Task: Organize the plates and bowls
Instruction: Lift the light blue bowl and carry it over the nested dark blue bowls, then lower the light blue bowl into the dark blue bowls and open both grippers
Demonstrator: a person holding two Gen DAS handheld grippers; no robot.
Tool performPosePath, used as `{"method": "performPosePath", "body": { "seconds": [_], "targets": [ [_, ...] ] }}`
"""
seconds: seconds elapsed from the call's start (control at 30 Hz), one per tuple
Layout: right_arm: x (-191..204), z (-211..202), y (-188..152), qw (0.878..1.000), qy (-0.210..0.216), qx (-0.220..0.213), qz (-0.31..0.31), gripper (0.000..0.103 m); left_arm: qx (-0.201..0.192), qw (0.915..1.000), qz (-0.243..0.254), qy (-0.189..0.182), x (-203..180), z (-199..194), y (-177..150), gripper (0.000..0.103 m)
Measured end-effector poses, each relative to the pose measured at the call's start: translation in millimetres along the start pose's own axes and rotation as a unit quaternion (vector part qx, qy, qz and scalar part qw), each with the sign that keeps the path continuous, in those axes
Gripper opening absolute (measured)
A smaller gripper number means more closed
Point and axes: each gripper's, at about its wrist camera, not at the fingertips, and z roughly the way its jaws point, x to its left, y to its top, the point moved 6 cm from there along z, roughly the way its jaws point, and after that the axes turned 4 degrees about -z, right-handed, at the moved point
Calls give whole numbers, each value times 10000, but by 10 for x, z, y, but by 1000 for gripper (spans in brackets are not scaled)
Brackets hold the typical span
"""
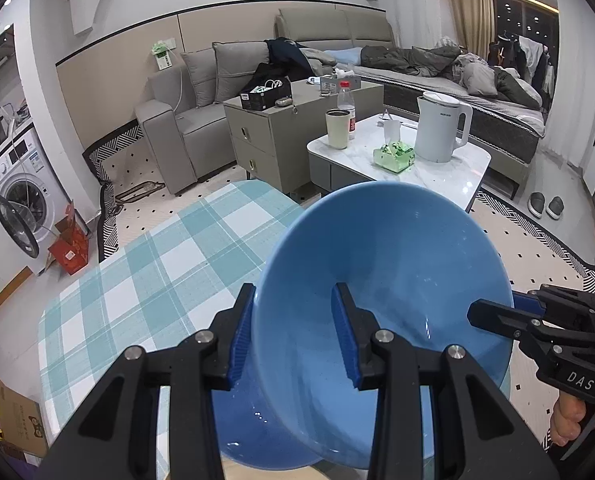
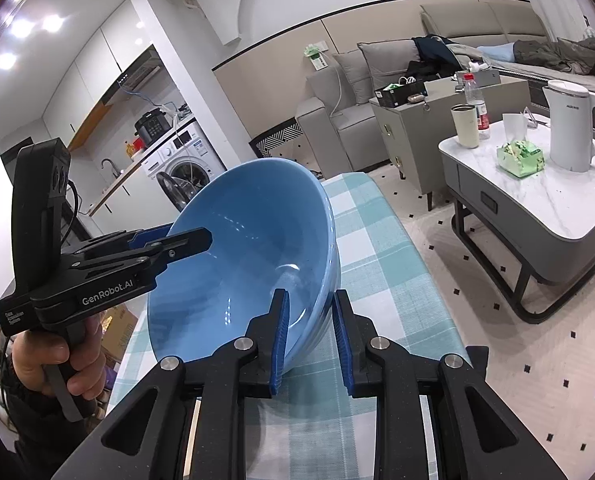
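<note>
Your left gripper [image 1: 293, 332] pinches the near rim of a blue bowl [image 1: 385, 264], one blue pad outside the wall and one inside. Your right gripper [image 2: 311, 336] clamps the opposite rim the same way, so the bowl hangs tilted between the two, its opening turned toward the cameras (in the right wrist view a second rim line shows at its outer edge, so it may be two bowls nested; you cannot tell for sure). Your left hand [image 2: 53, 360] wraps the grip of its tool. Below the bowl lies a table under a teal checked cloth [image 1: 149, 280]. Farther off stands a white marble coffee table [image 2: 537, 204] with a white kettle [image 1: 441, 126], a cream tumbler [image 1: 337, 128] and a green tissue pack [image 1: 393, 156]. Beyond it sits a grey sofa [image 1: 201, 96].
</note>
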Motion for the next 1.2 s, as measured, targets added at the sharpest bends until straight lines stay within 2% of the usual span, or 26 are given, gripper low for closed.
{"method": "performPosePath", "body": {
  "seconds": [0.73,1.2],
  "targets": [
    [387,331,-119,9992,265,146,-279,22,-49,9991,-323,259,423,-169,-199,37],
    [502,582,-267,9984,274,357,-348,22,148,9979,-532,329,632,-22,-369,37]
  ]
}}
